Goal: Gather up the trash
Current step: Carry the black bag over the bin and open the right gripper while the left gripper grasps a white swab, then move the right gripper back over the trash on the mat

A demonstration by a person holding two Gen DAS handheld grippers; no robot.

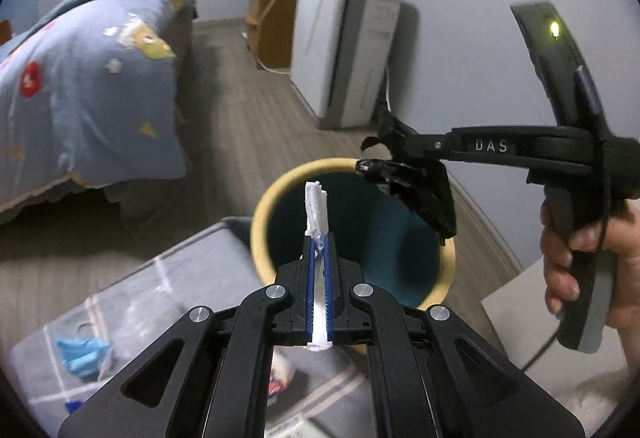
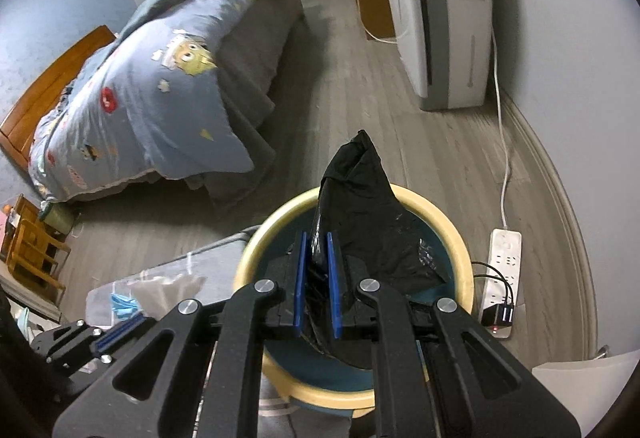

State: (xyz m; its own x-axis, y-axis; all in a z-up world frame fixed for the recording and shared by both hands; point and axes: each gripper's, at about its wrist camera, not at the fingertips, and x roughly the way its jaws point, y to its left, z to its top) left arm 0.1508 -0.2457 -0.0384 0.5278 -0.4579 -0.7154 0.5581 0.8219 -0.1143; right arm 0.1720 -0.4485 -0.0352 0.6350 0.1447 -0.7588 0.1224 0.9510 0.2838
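The left gripper (image 1: 319, 262) is squeezed tight on a thin white scrap of crumpled paper (image 1: 317, 208). The scrap sticks up past the blue pads (image 1: 309, 278) and sits right over the mouth of the round bin with a cream rim and dark teal inside (image 1: 267, 206).

The right gripper (image 2: 317, 278) is pinched on a black shiny plastic bag (image 2: 360, 206). In the right wrist view the bag hangs over the same bin (image 2: 256, 250), and part of it is past the rim on the inside. A person's hand (image 1: 576, 262) holds the right gripper's handle.

I think the job is about half way. Both bits of trash are picked up and carried to the bin, but neither one is dropped yet. What is left is to open both grippers so the things fall in. The inside of the bin looks bare, as far as I can see.

A clear plastic box (image 1: 132, 310) beside the bin has blue crumpled stuff (image 1: 82, 352) in it. That may be more trash, but I cannot be sure.

Counting: two grippers, one white scrap, one black bag, one bin, one clear box, one bed with a blue blanket (image 2: 168, 86)
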